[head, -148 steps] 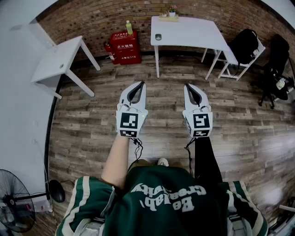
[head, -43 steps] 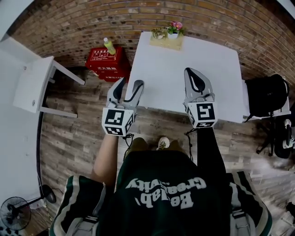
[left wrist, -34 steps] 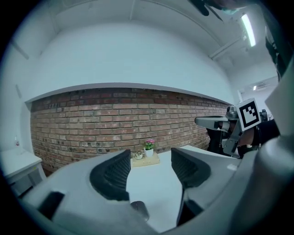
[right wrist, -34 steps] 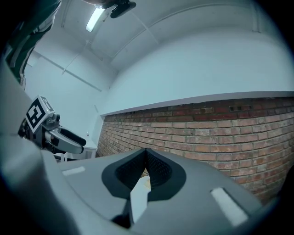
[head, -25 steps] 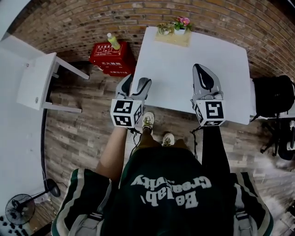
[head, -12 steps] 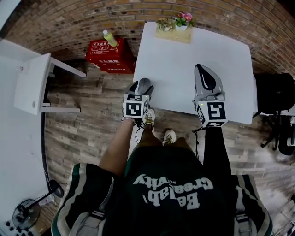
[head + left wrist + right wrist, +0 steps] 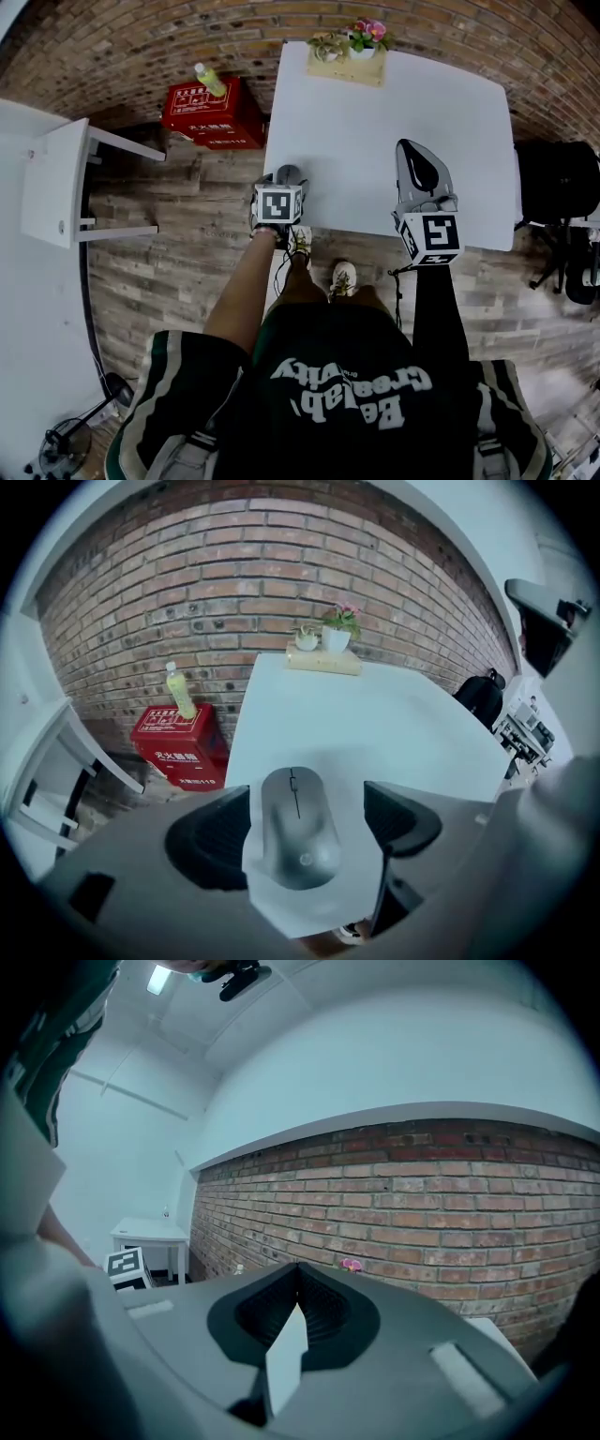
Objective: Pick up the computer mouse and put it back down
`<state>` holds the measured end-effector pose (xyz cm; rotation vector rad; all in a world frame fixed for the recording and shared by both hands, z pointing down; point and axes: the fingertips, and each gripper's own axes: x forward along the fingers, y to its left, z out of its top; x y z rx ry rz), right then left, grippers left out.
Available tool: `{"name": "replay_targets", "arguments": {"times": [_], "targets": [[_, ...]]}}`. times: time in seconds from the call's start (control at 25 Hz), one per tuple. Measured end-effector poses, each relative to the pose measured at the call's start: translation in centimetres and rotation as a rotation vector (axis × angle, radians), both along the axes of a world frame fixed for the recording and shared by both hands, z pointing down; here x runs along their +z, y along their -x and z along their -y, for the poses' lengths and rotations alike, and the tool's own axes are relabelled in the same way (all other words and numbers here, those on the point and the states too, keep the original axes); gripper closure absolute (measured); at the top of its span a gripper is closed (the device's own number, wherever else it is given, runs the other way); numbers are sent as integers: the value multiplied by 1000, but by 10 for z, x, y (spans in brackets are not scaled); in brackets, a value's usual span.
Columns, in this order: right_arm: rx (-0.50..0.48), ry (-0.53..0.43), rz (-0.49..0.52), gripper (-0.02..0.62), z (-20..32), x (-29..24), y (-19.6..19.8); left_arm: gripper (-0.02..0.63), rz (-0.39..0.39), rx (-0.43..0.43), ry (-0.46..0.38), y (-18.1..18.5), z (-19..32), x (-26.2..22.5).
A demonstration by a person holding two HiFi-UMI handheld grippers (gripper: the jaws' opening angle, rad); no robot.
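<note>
A grey computer mouse [image 7: 298, 827] lies on the white table [image 7: 384, 719] close to its front left corner, also seen in the head view as the mouse [image 7: 291, 172] just past the marker cube. My left gripper [image 7: 305, 803] points steeply down over it. Its jaws have just been opening; the mouse lies between them with white table showing on both sides, wider on the right. In the head view the left gripper [image 7: 284, 180] sits at the table's edge. My right gripper [image 7: 412, 150] hovers over the table's front right, shut and empty, the same right gripper [image 7: 297, 1274] facing the brick wall.
A wooden planter with flowers [image 7: 352, 42] stands at the table's far edge. Left of the table are a red box [image 7: 211, 108] with a green bottle [image 7: 208, 80] and a white side table [image 7: 56, 178]. A black bag [image 7: 558, 183] sits at the right. My shoes [image 7: 342, 277] are under the near edge.
My left gripper has sunk to the table's front left corner and tipped downward; the mouse it carried now rests on the table with the jaws spread wider. The right gripper dropped slightly.
</note>
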<state>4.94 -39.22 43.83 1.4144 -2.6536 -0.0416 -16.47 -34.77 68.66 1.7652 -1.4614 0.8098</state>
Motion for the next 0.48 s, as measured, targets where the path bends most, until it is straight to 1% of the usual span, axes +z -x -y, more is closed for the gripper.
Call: {"name": "replay_targets", "arguments": {"times": [0.24,0.32,0.48], "targets": [[-3,21,-7,581,2,10,3,210,26,-13,83,3,3,33],[-4,25,-9,581,3,12,4,204,31,-9,90,3,4,43],[-9,27,-9,581,6,14,8,207,40,-7,95,2,5,43]]}}
